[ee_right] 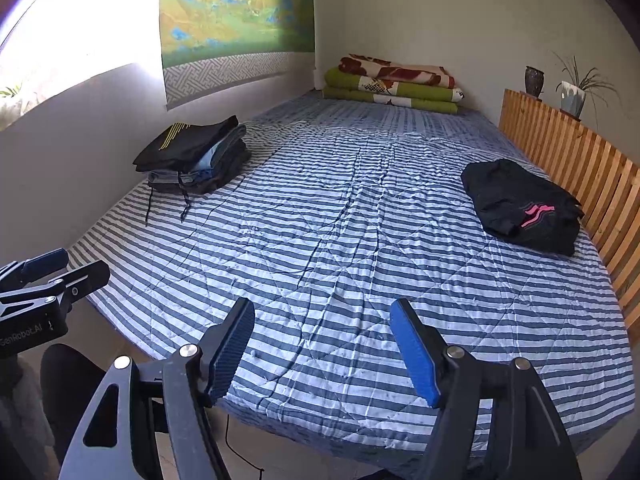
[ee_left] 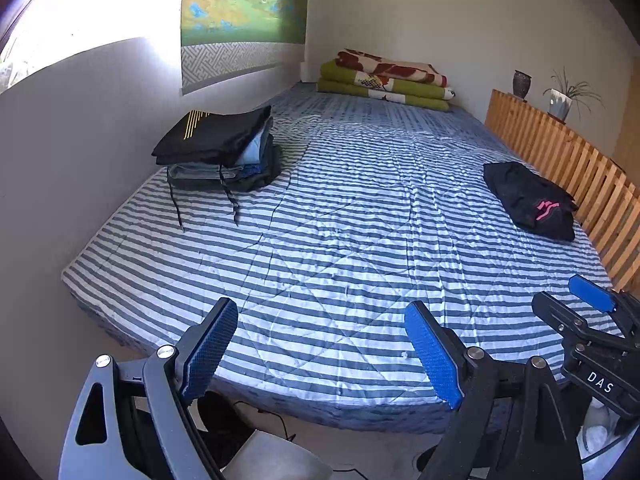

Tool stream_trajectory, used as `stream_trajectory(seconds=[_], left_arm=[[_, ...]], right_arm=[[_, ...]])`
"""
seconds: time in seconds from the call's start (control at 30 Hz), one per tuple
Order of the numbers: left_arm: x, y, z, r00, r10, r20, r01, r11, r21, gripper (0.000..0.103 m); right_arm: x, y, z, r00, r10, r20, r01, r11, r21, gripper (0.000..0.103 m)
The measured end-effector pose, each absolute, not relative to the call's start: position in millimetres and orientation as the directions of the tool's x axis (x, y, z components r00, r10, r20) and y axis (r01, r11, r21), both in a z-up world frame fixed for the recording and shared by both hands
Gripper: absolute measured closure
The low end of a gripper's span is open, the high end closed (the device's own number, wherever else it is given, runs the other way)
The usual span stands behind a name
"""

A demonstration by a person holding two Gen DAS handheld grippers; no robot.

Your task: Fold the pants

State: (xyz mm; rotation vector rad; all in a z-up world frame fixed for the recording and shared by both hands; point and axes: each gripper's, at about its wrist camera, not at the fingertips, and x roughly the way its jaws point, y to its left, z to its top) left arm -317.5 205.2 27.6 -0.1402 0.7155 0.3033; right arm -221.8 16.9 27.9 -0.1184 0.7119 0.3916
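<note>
A crumpled pair of black pants with pink stripes (ee_left: 530,200) (ee_right: 522,206) lies at the right side of the striped bed (ee_left: 340,248) (ee_right: 360,240), beside the wooden slat rail. A stack of folded pants (ee_left: 218,148) (ee_right: 194,156), black with yellow lines on top, sits at the left by the wall. My left gripper (ee_left: 326,344) hangs open over the bed's near edge, holding nothing. My right gripper (ee_right: 322,344) is open too, empty, over the same edge. Each gripper shows in the other's view, the right gripper (ee_left: 592,312) at the right, the left gripper (ee_right: 52,276) at the left.
Folded green and floral quilts (ee_left: 386,80) (ee_right: 394,84) lie at the bed's far end. A wooden slat rail (ee_left: 560,160) (ee_right: 580,168) runs along the right side, with a vase (ee_left: 521,84) and potted plant (ee_left: 560,100) on it. A grey wall borders the left.
</note>
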Motion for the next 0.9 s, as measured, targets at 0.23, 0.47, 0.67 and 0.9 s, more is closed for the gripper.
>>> stream_trajectory(seconds=[0.23, 0.47, 0.67, 0.9], left_arm=[[-314, 203, 28, 0.72, 0.216, -0.66, -0.303, 0.953, -0.018, 0.015], [-311, 205, 24, 0.719, 0.213, -0.662, -0.301, 0.953, -0.02, 0.015], [-310, 208, 21, 0.711, 0.219, -0.668, -0.31, 0.951, -0.019, 0.015], [-307, 208, 18, 0.707, 0.224, -0.671, -0.316, 0.949, -0.015, 0.015]], right_arm=[[-220, 15, 27, 0.691, 0.296, -0.66, -0.371, 0.928, 0.029, 0.036], [-218, 14, 25, 0.686, 0.288, -0.668, -0.359, 0.933, 0.033, 0.036], [-217, 17, 21, 0.674, 0.295, -0.677, -0.364, 0.93, 0.042, 0.036], [-216, 17, 18, 0.665, 0.295, -0.686, -0.362, 0.931, 0.049, 0.036]])
